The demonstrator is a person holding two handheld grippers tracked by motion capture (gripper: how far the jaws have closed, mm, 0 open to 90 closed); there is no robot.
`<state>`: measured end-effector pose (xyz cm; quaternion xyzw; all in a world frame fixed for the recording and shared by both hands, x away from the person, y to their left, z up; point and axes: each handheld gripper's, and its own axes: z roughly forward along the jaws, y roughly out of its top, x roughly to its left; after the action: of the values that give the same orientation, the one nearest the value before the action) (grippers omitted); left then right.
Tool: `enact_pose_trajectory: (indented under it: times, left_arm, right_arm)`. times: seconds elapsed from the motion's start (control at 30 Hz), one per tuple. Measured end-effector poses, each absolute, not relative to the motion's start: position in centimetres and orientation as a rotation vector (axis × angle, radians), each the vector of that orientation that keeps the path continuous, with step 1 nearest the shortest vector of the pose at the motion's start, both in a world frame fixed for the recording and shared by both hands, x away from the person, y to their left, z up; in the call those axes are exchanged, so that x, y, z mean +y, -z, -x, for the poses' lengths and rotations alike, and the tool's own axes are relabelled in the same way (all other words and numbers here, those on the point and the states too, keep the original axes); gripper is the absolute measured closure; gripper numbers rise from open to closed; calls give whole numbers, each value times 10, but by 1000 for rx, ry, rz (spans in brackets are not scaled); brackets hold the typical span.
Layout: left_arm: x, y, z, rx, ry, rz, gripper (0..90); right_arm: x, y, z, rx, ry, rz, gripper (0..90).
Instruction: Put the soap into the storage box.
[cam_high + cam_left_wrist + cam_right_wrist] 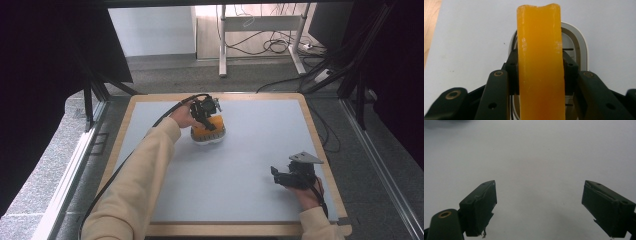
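Note:
An orange bar of soap (539,62) stands on edge between the jaws of my left gripper (540,72), which is shut on it. Directly beneath it lies a white oval soap dish (581,50) with a slotted floor. In the high view the left gripper (206,114) is at the far middle of the mat, over the orange soap (206,132) and the white dish (210,140). My right gripper (280,176) rests low at the near right of the mat. Its jaws stand wide open (539,205) with nothing between them.
A pale grey mat (250,150) covers the wooden table (320,150). Beyond the far edge are a white desk frame (222,45) and loose cables (275,45) on the floor. Dark curtains hang at both sides.

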<state>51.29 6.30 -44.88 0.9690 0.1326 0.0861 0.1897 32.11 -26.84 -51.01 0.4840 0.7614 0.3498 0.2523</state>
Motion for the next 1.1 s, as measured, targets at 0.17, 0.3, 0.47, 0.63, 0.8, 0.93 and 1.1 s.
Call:
enact_pose_trajectory:
  times: [0.17, 0.3, 0.47, 0.63, 0.8, 0.93, 1.1]
  left_arm:
    - [66, 439, -512, 404, -315, -2657, 502]
    - [70, 430, -510, 437, -409, -2629, 389]
    - [74, 415, -505, 499, -433, -2584, 317]
    - [78, 402, -494, 531, -408, -2534, 295]
    - [90, 395, -479, 562, -373, -2484, 285]
    - [104, 393, -462, 604, -370, -2442, 283]
    - [121, 392, -431, 649, -379, -2380, 280]
  right_arm:
    - [-269, 510, -321, 2070, -952, -1315, 130]
    - [-269, 510, -321, 2071, -953, -1313, 130]
    - [-268, 510, -321, 2074, -950, -1312, 130]
    - [-268, 510, -321, 2074, -948, -1313, 130]
    - [-268, 510, -321, 2071, -949, -1311, 130]
    - [-268, 510, -321, 2072, -948, -1309, 131]
    - [-267, 509, -321, 2067, -951, -1307, 130]
